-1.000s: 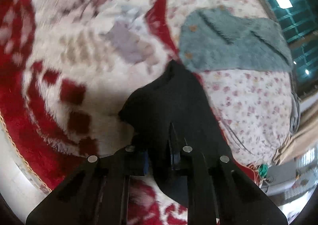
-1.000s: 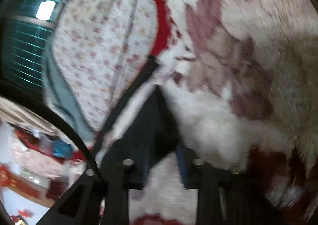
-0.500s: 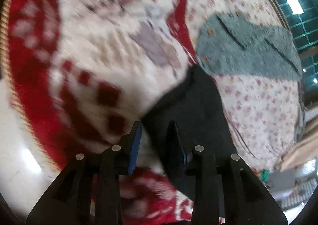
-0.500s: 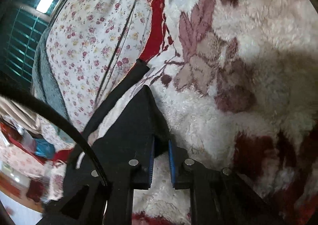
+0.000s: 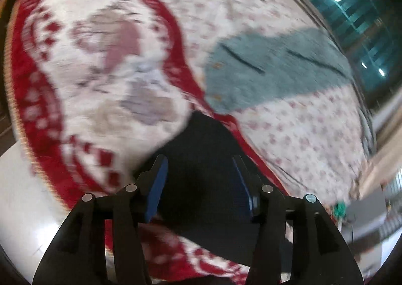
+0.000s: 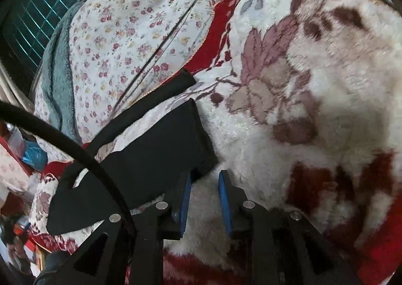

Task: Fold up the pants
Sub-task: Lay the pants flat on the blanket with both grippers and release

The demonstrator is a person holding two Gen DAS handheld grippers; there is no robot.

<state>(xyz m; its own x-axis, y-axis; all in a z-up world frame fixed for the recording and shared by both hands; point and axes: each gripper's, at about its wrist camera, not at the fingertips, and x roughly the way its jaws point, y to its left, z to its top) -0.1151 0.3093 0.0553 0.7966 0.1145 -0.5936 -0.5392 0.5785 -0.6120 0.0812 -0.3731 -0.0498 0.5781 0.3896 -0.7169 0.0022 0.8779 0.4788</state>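
Fluffy white-and-red plush blanket with leaf patterns [image 6: 314,98] covers most of the bed, lying over a white bedsheet printed with small pink flowers [image 6: 125,33]. On that sheet, in the left wrist view, rests a grey-green fleece garment with dark pocket slits [image 5: 271,71], well apart from the work.

The black fabric pants [image 6: 160,151] lie flat on the plush blanket. In the right wrist view one narrow leg stretches toward the edge of the flowered sheet, while a broader folded part sits just in front of the right hand-held gripper [image 6: 204,199].

That right hand-held gripper is released: its blue-padded fingers [image 6: 186,197] stand apart with white blanket pile showing between them, and the left one sits at the near edge of the pants without pinching the cloth.

The left hand-held gripper [image 5: 201,187] is spread wide, its blue pads [image 5: 157,187] on either side of the dark pants [image 5: 203,159], which fill the gap between them. Nothing is clamped; the view is blurred, so whether the pads touch the cloth cannot be told.
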